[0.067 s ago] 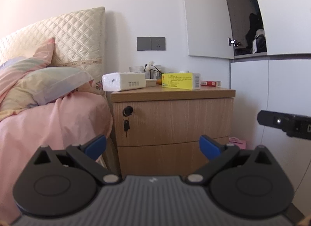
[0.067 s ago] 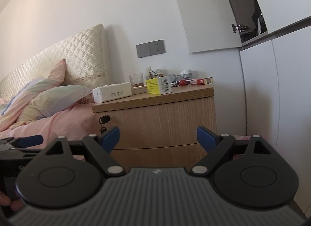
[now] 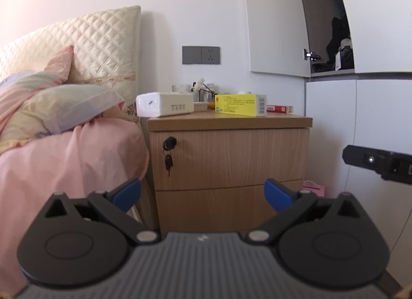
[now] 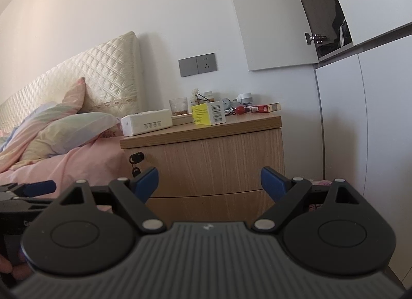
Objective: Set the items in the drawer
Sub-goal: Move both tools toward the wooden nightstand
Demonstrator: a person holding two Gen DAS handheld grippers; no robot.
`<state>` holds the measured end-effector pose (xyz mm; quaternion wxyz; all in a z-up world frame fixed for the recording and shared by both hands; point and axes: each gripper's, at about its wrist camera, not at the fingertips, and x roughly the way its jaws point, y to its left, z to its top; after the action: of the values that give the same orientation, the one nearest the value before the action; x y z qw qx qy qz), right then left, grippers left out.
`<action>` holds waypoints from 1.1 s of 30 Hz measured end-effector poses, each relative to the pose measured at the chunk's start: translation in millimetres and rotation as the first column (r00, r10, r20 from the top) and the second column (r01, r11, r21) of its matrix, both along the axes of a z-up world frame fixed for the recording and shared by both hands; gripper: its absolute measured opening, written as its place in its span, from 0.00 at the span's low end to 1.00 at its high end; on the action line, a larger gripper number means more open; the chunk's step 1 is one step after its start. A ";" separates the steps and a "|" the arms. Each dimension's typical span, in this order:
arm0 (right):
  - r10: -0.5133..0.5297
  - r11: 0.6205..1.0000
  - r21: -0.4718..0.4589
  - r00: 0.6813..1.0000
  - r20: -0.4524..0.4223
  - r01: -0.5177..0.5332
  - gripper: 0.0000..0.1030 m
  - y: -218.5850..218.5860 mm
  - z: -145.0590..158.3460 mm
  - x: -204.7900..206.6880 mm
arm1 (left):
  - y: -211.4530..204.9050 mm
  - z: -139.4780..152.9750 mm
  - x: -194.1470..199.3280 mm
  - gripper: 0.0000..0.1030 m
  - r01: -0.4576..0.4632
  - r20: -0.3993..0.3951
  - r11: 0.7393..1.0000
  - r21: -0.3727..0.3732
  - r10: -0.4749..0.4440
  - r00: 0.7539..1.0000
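Observation:
A wooden nightstand [image 3: 229, 154] [image 4: 211, 154] with two shut drawers stands beside the bed. A key hangs from the top drawer's lock [image 3: 169, 143]. On top lie a yellow box [image 3: 239, 105] [image 4: 208, 114], a white tissue pack [image 3: 164, 104] [image 4: 146, 121] and a red packet [image 3: 279, 109] [image 4: 265, 108]. My left gripper [image 3: 203, 193] is open and empty, in front of the drawers and apart from them. My right gripper [image 4: 209, 181] is open and empty, also short of the nightstand.
A bed with a pink cover [image 3: 64, 160] and pillows [image 3: 64, 108] lies left of the nightstand. White wardrobe doors [image 3: 360, 118] stand to the right, one upper door ajar. A glass [image 4: 178, 105] and small clutter sit at the nightstand's back. The other gripper shows at the right edge [image 3: 378, 162].

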<state>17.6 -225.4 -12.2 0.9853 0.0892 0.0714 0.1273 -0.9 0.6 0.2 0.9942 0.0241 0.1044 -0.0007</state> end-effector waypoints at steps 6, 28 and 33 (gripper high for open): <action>0.007 1.000 0.026 1.000 0.008 -0.008 0.86 1.8 -0.5 1.7 | 4.5 0.8 -4.6 1.00 0.005 -0.013 1.000 -0.015 -0.006 1.000; -0.038 0.997 0.069 0.999 0.004 0.038 0.86 -4.9 -4.7 -4.4 | 11.0 0.5 -10.3 1.00 0.041 0.006 0.999 -0.016 -0.041 0.999; -0.044 0.997 0.070 0.999 0.008 0.043 0.86 -7.6 -4.0 -5.4 | 10.0 2.1 -10.6 1.00 0.040 0.009 0.999 -0.017 -0.040 0.999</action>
<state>12.2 -233.0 -16.2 0.9844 0.1244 0.0604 0.1086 -11.6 10.6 2.2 0.9947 0.0178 0.0995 -0.0214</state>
